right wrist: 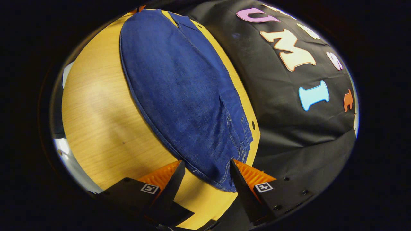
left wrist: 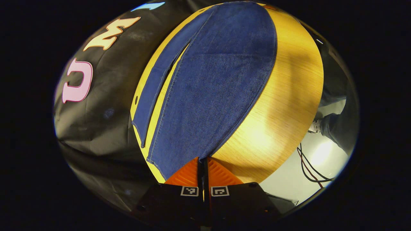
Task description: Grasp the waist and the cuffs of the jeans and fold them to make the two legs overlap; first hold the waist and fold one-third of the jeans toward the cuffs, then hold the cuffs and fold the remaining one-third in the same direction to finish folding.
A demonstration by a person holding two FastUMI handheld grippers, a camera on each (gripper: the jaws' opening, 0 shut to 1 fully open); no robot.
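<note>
Left gripper [left wrist: 203,160] is pinched on the cuff corner of the jeans [left wrist: 208,80] stretching ahead across the table [left wrist: 289,96], but the right gripper [right wrist: 205,166] is spread around the waist, so lifting now probably drags one end crooked.

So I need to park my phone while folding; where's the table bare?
Bare wood lies along the table between the jeans and the edge away from the booth wall. On the wall side, only a thin strip is free.
</note>
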